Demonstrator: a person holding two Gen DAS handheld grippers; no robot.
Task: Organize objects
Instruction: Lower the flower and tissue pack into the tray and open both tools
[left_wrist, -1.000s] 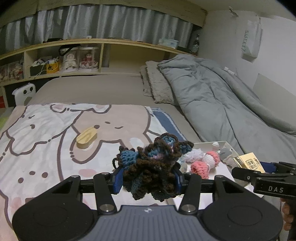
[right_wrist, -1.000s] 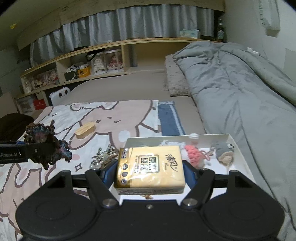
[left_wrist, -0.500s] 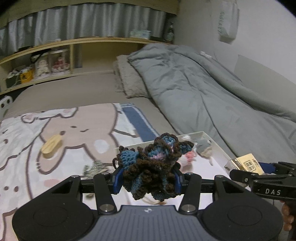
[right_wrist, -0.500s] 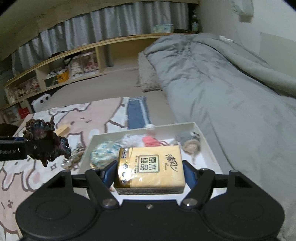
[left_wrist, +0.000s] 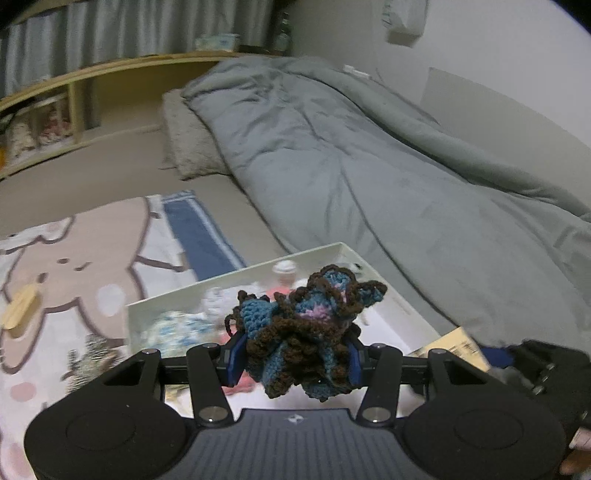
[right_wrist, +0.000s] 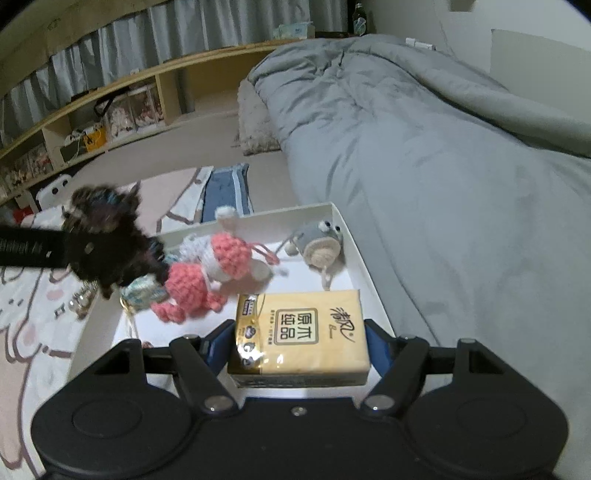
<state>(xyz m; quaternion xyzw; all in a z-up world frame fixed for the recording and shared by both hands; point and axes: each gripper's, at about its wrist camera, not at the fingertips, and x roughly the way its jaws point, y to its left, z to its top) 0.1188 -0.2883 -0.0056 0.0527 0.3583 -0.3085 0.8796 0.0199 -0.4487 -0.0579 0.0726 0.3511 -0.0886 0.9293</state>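
My left gripper (left_wrist: 295, 356) is shut on a brown and blue crochet piece (left_wrist: 306, 325), held above the white tray (left_wrist: 236, 278). In the right wrist view that crochet piece (right_wrist: 107, 236) hangs blurred over the tray's left side. My right gripper (right_wrist: 301, 349) is shut on a yellow tissue pack (right_wrist: 301, 328), held over the near right part of the white tray (right_wrist: 354, 251). In the tray lie pink and white crochet toys (right_wrist: 207, 273), a grey crochet toy (right_wrist: 317, 243) and a pale blue patterned item (right_wrist: 142, 291).
A grey duvet (right_wrist: 443, 155) fills the right side of the bed. A cartoon-print blanket (left_wrist: 74, 266) lies left of the tray, with a wooden block (left_wrist: 20, 308) and a small metallic item (left_wrist: 86, 356) on it. Wooden shelves (right_wrist: 122, 103) run along the back.
Both grippers have swung right and come down over the tray, each keeping its grip. The crochet piece has moved from over the blanket to above the tray.
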